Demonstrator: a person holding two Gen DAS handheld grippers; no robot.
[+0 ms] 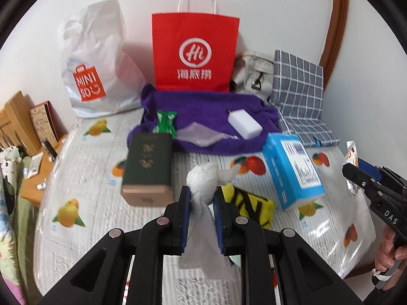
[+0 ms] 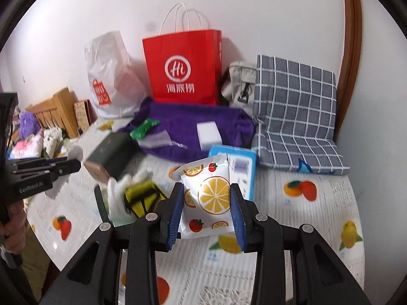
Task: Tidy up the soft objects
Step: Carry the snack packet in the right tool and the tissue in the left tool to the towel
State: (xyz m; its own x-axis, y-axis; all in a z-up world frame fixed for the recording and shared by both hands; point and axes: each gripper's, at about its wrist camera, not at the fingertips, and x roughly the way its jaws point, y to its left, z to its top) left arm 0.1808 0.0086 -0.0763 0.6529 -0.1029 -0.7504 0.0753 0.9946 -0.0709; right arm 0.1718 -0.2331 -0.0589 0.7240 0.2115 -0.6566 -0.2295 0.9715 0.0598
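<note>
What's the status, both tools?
Left tool shut on white tissue. Right tool shut on fruit-print pouch. Both held above the table; boxes and yellow pouch underneath.

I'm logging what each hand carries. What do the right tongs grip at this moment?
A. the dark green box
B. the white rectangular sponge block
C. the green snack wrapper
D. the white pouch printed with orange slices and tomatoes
D: the right tongs are closed on the white pouch printed with orange slices and tomatoes, its sides pressed between the blue pads, above the fruit-print table cover.
</note>
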